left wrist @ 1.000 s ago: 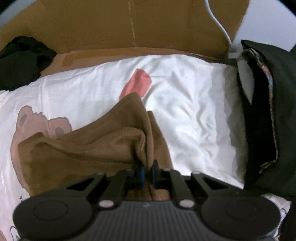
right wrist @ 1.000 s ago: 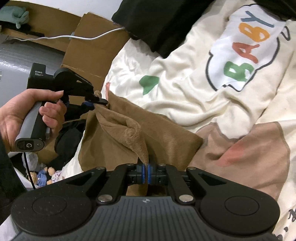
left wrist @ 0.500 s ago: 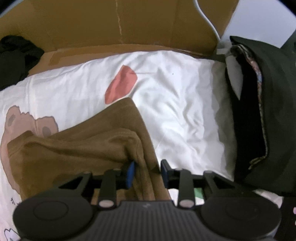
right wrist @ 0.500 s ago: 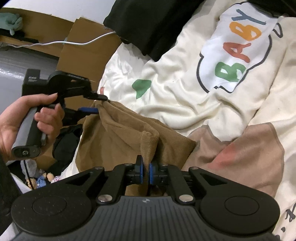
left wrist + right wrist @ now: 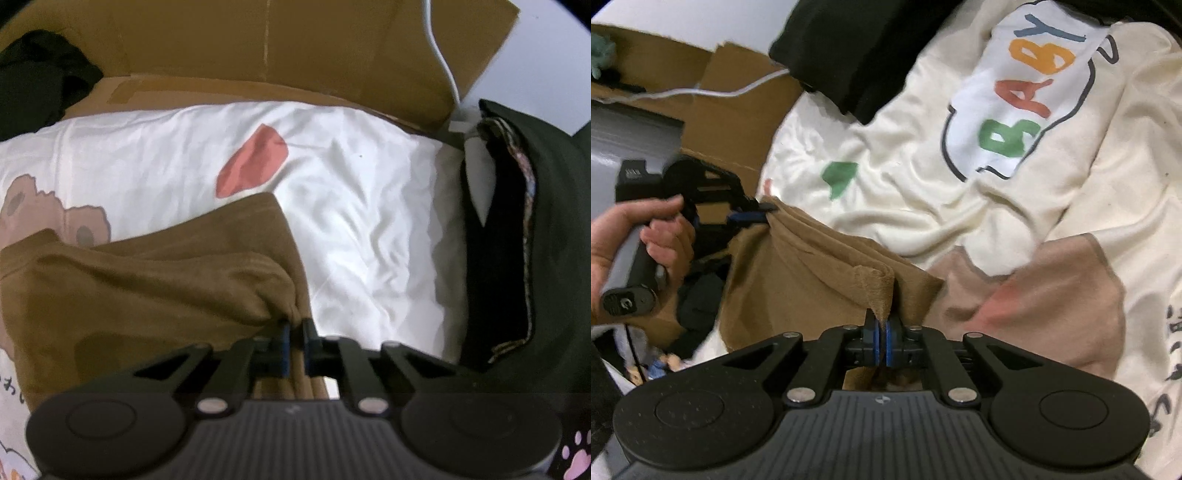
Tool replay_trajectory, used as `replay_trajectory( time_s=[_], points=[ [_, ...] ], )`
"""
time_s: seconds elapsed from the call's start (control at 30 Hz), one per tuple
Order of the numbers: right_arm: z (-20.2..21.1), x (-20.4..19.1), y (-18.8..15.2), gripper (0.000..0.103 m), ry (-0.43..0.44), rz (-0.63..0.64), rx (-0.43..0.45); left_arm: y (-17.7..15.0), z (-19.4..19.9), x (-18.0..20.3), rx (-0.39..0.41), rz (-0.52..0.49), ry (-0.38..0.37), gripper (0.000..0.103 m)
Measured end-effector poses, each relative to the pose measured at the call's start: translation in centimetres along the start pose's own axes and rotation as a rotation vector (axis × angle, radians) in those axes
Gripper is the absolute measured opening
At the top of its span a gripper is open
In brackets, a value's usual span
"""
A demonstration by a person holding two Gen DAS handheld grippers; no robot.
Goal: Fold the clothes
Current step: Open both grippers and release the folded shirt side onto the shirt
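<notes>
Half a second ago the left hand-held gripper [image 5: 294,325] stood with its jaws apart around the edge of the brown garment [image 5: 147,295] — now they are pinched together on a bunched fold of it. The right hand-held gripper [image 5: 881,330], slightly parted then, has likewise closed on the cloth's near corner. Between the two grips the fabric, which sagged in soft humps a second ago, now runs in a flatter, tauter band — with the left grip point seen farther from the right one.
</notes>
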State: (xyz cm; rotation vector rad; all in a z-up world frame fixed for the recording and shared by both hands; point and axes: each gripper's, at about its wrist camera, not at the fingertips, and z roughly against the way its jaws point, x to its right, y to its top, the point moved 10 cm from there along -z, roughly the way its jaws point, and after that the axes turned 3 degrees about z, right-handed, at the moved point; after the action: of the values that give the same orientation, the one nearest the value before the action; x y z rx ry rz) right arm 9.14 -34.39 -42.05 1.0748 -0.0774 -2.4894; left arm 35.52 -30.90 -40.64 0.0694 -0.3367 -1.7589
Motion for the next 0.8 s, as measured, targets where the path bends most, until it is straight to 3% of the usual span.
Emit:
replay_trajectory(
  time_s=[0.07, 0.13, 0.2, 0.33, 0.43, 0.53, 0.63, 0.8],
  points=[
    [0.1, 0.0, 0.2, 0.01, -0.025, 0.012, 0.0, 0.1, 0.5, 0.5, -0.004, -0.048, -0.021, 0.044],
    [0.5, -0.3, 0.5, 0.015, -0.064, 0.049, 0.027, 0.4, 1.9, 0.4, 0.026, -0.062, -0.029, 0.056],
    [0.9, -0.6, 0.7, 0.019, -0.097, 0.07, 0.05, 0.7, 3.1, 0.2, 0.046, -0.069, -0.041, 0.058],
    [1.8, -0.7, 1.2, 0.043, -0.144, 0.07, 0.082, 1.2, 5.8, -2.0, 0.06, -0.049, -0.053, 0.063],
    [2.5, -1.0, 1.6, 0.044, -0.157, 0.083, 0.091, 1.5, 8.1, -4.4, 0.075, -0.041, -0.053, 0.066],
    [3.2, -2.2, 1.9, 0.044, -0.145, 0.101, 0.098, 1.7, 10.5, -6.9, 0.088, -0.025, -0.074, 0.078],
    [3.7, -4.0, 2.1, 0.044, -0.138, 0.147, 0.099, 1.8, 12.8, -9.4, 0.103, -0.011, -0.088, 0.083],
    [5.2, -8.3, 2.1, 0.062, -0.133, 0.216, 0.105, 2.1, 16.5, -12.6, 0.131, -0.018, -0.11, 0.085]
  ],
)
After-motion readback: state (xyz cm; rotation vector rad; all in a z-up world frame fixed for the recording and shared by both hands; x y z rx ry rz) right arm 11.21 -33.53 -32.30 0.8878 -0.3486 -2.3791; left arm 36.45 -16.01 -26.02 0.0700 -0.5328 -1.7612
